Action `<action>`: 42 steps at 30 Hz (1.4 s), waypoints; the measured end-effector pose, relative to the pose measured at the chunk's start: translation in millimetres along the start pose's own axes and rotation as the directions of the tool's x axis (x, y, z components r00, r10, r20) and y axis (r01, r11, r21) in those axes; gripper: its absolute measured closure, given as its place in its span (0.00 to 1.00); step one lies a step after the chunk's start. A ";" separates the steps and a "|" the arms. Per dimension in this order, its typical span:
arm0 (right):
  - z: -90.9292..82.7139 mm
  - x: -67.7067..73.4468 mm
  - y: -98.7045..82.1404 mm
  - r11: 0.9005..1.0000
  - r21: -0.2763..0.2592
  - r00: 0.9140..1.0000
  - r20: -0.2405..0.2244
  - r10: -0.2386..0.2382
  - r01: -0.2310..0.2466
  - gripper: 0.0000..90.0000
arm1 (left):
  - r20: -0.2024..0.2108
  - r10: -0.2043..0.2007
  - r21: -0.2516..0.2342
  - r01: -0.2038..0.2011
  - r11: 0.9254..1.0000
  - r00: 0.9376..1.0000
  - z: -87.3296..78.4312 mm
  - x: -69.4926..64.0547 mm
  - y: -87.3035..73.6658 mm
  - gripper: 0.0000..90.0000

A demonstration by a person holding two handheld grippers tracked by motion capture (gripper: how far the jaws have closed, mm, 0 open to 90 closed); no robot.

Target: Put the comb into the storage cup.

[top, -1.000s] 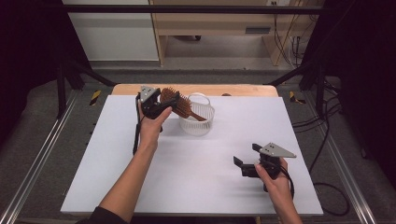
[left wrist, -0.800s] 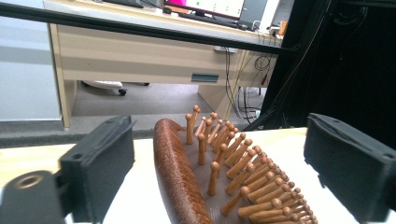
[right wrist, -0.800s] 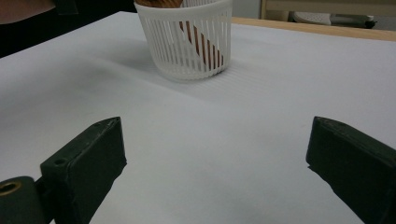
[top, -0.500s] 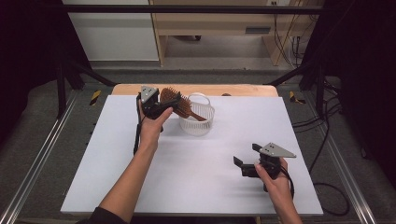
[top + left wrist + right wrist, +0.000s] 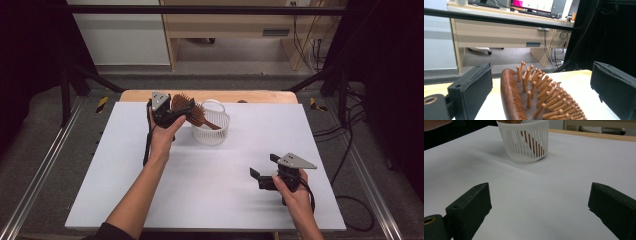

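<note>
A brown wooden hairbrush [image 5: 196, 113] stands tilted with its handle inside a white slatted basket [image 5: 212, 134] at the back of the table, and its head leans out over the left rim. My left gripper [image 5: 184, 114] is level at the brush head. In the left gripper view the bristled head [image 5: 536, 100] lies between the jaws with a gap on each side. These jaws have just been opening and the pads are off the brush. Near the front right, my right gripper [image 5: 264, 166] rests open and holds nothing. It faces the basket [image 5: 524, 142].
A white table top [image 5: 200, 200] spreads wide between the basket and the front edge. Its wooden back edge [image 5: 225, 95] lies just behind the basket. A desk and cables stand on the floor beyond.
The left gripper's jaws have spread slightly apart around the brush head. Neither hand has shifted, and the brush stays leaning in the basket.
</note>
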State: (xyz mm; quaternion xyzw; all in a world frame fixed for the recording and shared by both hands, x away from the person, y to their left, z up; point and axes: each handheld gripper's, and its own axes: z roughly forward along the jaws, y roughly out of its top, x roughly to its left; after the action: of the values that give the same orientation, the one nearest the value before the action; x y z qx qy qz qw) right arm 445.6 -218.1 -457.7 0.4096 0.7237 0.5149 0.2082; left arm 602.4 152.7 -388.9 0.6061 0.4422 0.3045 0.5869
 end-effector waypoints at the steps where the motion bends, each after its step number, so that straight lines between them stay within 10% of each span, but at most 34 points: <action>1: 0.0 0.0 0.0 1.000 0.000 1.000 0.000 0.000 0.000 0.05 | 0.001 0.002 -0.001 -0.002 1.000 1.000 -0.2 -0.2 0.1 0.05; 42: 1.2 3.0 0.4 1.000 -0.002 1.000 0.000 -0.004 0.004 0.05 | 0.041 0.124 -0.030 -0.123 0.992 0.991 -32.8 -15.6 17.6 0.03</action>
State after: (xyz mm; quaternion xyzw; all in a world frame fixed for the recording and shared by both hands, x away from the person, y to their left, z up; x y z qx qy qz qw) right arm 444.9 -214.9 -457.4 0.4081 0.7241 0.5150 0.2095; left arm 569.8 154.6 -365.1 0.6307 0.3868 0.3331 0.5844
